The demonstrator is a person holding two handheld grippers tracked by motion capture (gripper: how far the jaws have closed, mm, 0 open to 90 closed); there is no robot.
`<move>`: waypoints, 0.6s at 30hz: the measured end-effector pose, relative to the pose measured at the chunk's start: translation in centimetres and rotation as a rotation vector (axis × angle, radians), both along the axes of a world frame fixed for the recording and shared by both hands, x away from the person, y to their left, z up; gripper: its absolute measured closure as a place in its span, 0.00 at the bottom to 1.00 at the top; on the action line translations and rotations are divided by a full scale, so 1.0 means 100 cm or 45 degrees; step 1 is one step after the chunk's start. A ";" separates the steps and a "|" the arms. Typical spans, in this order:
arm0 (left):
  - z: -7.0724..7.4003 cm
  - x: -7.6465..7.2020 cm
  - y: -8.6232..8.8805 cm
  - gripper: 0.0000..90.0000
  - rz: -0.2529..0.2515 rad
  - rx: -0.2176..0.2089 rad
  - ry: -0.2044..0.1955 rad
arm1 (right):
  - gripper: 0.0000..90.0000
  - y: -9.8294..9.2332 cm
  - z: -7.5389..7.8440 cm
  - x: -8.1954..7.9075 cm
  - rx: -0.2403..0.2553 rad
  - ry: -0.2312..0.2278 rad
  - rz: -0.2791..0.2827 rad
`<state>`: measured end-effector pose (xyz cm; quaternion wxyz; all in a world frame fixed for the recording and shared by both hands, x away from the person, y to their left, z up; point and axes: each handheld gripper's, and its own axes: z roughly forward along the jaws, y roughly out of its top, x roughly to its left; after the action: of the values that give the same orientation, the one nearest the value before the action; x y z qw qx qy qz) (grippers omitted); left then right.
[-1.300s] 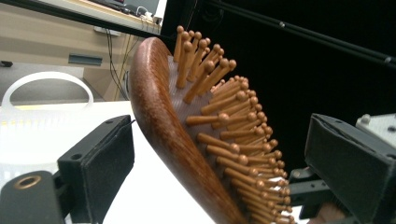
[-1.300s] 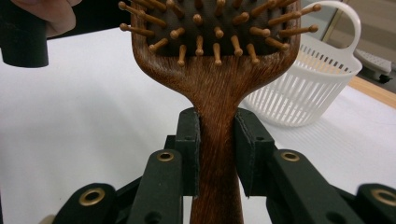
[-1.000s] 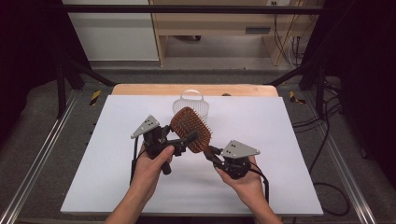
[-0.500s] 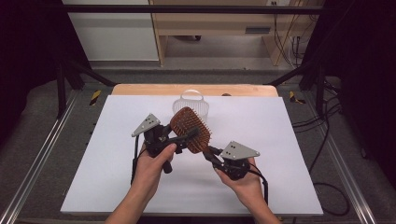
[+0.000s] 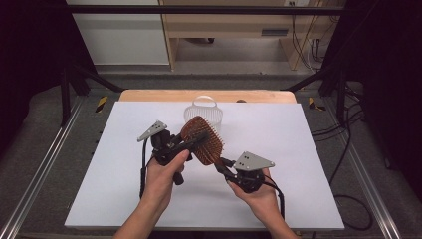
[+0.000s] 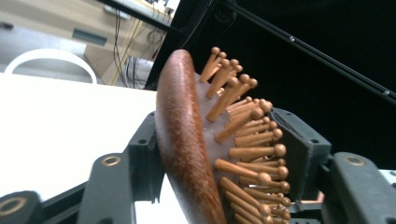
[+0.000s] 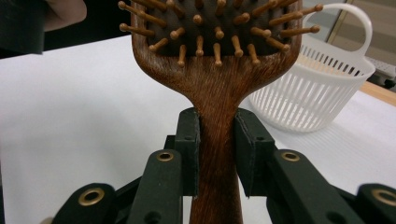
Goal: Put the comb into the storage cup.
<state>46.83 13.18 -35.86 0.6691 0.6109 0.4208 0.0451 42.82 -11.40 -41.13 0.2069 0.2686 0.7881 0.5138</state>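
The hairbrush [image 5: 203, 145] is up in the air over the white surface [image 5: 124, 199], just in front of the white basket [image 5: 203, 112]. Next to the picture from a second ago, the brush and both hands sit in the same spot. What is new is at the left gripper [image 5: 186, 144]: its jaws have just been closing in on the head of the brush, which is between them.

The left gripper view shows this up close. One pad lies on the smooth brown back of the brush. The other pad is against the tips of the pins [image 6: 252, 140]. So the left jaws are grasping the head.

The right gripper view shows the other end. The right gripper [image 7: 217, 154] has its jaws clenched on the handle, one pad on each side. The basket stands behind, on the surface.

The brush is made of dark, shiny wood with fine lines in it. Its head is wide and rounded. The pins are thin wooden sticks with little round tips. The basket is plastic, with thin slots all around and a loop handle.
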 end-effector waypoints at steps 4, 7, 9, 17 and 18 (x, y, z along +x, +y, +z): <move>-0.001 -0.001 -0.002 0.53 0.005 0.013 0.007 | 0.81 0.002 -0.003 0.000 -0.007 0.020 -0.006; 0.001 -0.003 -0.004 0.55 0.014 0.015 0.013 | 0.81 0.003 -0.005 0.001 -0.009 0.029 -0.009; 0.002 -0.004 -0.005 0.55 0.019 0.018 0.012 | 0.81 0.003 -0.005 0.000 -0.005 0.033 -0.009; 0.003 -0.005 -0.007 0.57 0.010 0.017 0.013 | 0.80 0.003 -0.007 0.001 0.017 0.053 -0.001; 0.004 -0.004 -0.007 0.57 0.009 0.018 0.013 | 0.80 0.003 -0.007 0.001 0.020 0.054 0.000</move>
<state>46.39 12.51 -35.51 0.6624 0.6144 0.4261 0.0474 42.93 -11.06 -41.82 0.1880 0.2812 0.7882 0.5140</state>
